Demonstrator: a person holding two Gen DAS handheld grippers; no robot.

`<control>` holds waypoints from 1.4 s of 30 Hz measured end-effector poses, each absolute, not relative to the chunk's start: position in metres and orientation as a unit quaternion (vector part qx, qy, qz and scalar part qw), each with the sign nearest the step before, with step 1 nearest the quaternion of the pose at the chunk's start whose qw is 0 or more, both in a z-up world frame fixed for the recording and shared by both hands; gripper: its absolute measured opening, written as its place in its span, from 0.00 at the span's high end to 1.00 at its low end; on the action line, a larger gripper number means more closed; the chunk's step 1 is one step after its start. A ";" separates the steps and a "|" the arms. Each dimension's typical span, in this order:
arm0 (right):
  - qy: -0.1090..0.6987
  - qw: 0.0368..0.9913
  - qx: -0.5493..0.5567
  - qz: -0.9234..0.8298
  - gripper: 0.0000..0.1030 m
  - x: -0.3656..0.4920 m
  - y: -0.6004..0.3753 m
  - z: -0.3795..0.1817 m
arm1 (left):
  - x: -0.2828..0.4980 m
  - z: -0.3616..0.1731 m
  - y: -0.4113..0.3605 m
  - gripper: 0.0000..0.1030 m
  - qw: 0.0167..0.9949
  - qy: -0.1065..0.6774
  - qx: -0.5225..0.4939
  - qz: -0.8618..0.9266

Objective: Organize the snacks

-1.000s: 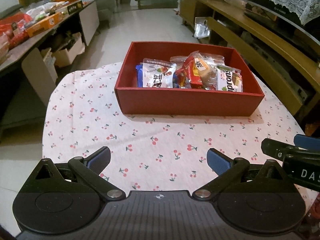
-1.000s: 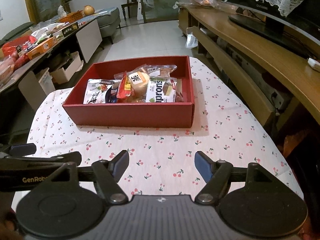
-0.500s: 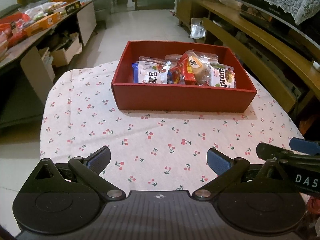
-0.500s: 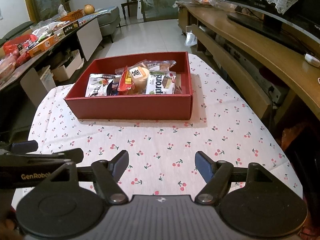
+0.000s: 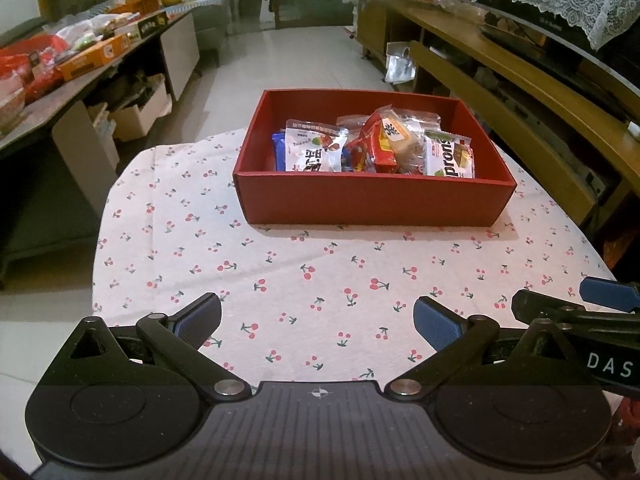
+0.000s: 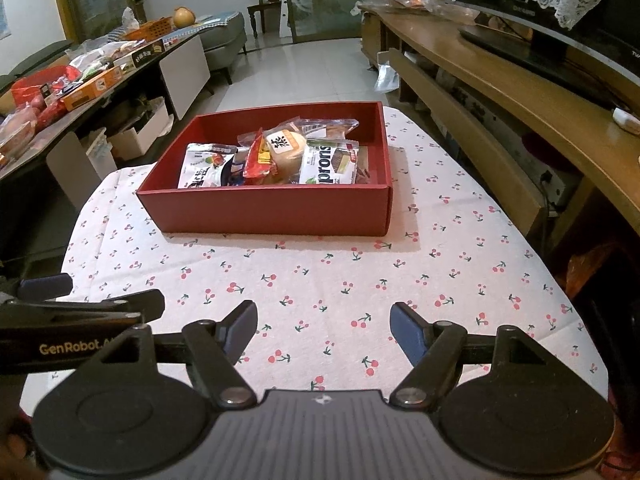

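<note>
Left gripper [image 5: 316,318]: jaws wide apart, nothing between the blue pads, only cherry-print tablecloth [image 5: 280,272] below.
Right gripper [image 6: 323,327]: jaws spread just as wide, holding nothing.
Change from earlier: the red box [image 5: 372,200] sits higher and smaller in both views than a second ago, with more bare cloth showing before it; jaw spacing looks the same.
Pose: both grippers tilt down over the near edge of the table, side by side; each shows at the other view's edge.
Snacks [image 5: 376,150]: packets stand packed together in the near half of the red box, leaning against one another; box rests on the cloth, well apart from both grippers.
Writing: "prons" on a white packet [image 6: 330,166]; "GenRobot.A" on the left gripper's side; "DAS" on the right gripper's side.
</note>
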State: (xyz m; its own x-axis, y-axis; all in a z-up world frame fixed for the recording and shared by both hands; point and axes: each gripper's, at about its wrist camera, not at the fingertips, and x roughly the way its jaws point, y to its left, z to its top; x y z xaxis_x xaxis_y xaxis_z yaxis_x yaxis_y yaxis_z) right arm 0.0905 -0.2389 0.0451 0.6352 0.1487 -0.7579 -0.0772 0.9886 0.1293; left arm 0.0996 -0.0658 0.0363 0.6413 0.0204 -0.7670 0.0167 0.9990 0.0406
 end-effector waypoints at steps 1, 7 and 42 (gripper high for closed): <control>0.422 0.903 0.043 0.063 0.24 0.092 -0.239 0.046 | 0.099 0.036 -0.066 0.00 0.906 0.423 0.021 0.001; 0.422 0.903 0.043 0.063 0.24 0.092 -0.239 0.046 | 0.099 0.035 -0.064 0.00 0.904 0.427 0.016 0.001; 0.421 0.903 0.044 0.069 0.23 0.094 -0.237 0.045 | 0.103 0.033 -0.063 0.00 0.893 0.451 0.002 0.015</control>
